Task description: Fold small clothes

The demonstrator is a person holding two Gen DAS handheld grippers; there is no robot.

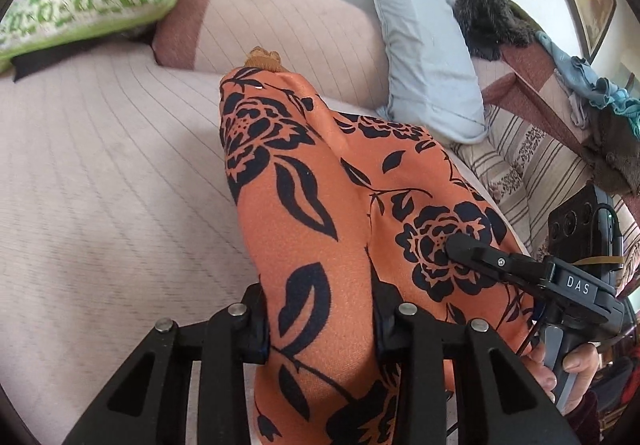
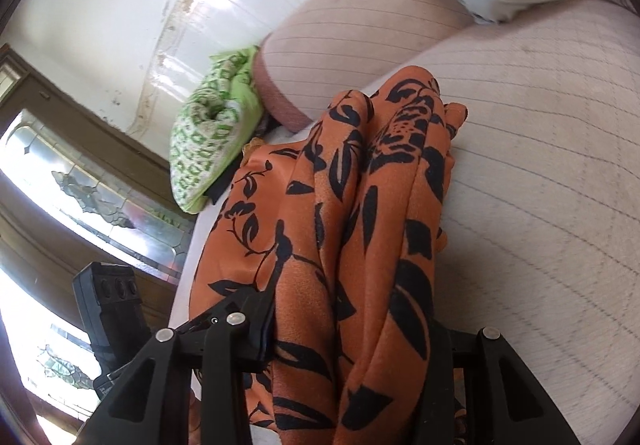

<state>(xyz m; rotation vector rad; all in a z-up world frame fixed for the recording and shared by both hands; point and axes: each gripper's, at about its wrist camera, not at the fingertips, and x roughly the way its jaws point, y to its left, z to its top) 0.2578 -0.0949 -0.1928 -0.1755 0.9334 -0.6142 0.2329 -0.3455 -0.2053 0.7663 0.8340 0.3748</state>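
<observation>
While bunched, orange floral garment (image 1: 320, 229) (smooth knit) drapes quilted sofa (image 1: 100, 185).

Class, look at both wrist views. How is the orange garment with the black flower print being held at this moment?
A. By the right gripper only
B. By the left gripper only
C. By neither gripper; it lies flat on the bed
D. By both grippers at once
D: the orange garment with the black flower print passes between the fingers of the left gripper, and likewise between those of the right gripper.
</observation>
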